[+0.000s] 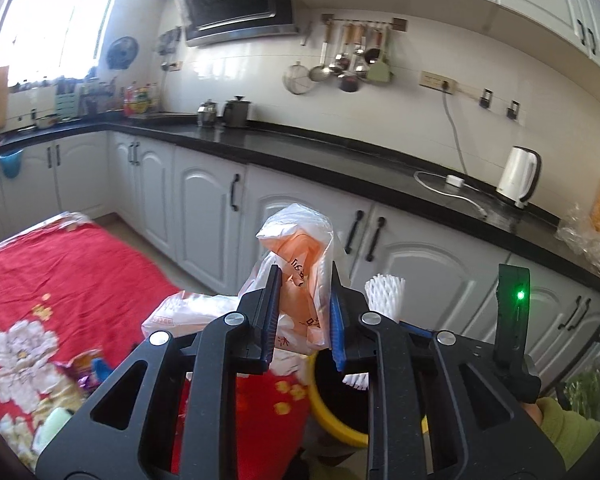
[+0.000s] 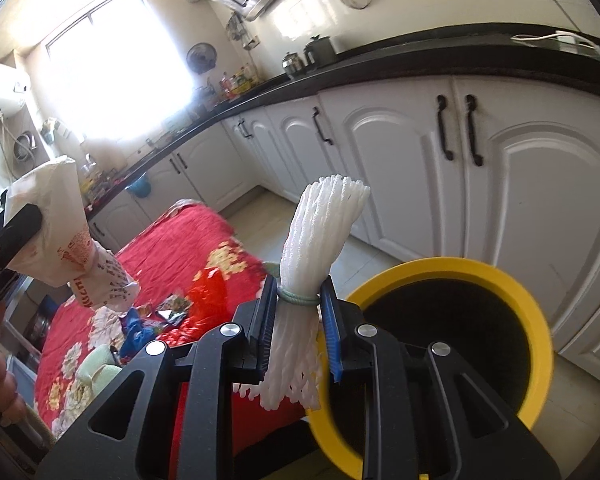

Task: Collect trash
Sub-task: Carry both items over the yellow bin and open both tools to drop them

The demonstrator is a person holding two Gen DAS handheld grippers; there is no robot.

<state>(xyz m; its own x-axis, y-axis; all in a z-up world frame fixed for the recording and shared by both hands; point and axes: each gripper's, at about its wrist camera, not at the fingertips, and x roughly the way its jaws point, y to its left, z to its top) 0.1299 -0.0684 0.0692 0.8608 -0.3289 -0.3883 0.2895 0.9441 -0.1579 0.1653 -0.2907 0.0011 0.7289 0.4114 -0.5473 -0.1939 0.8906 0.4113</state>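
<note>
My left gripper (image 1: 305,280) is shut on a crumpled white and orange plastic bag (image 1: 300,248) that sticks up between its blue pads. My right gripper (image 2: 298,296) is shut on a white foam net bundle (image 2: 320,232) tied with a pale green band. A bin with a yellow rim (image 2: 512,280) and a dark inside stands just right of and below the right gripper. In the left wrist view the same bin rim (image 1: 328,420) lies under both grippers, with the foam net (image 1: 384,296) to the right. The held bag (image 2: 56,240) shows at the left of the right wrist view.
A table with a red flowered cloth (image 2: 172,248) carries several wrappers (image 2: 172,308), a blue scrap (image 2: 136,332) and a pale green item (image 2: 96,364). White cabinets (image 2: 400,160) under a black counter (image 1: 340,152) run behind. A white kettle (image 1: 518,176) stands on the counter.
</note>
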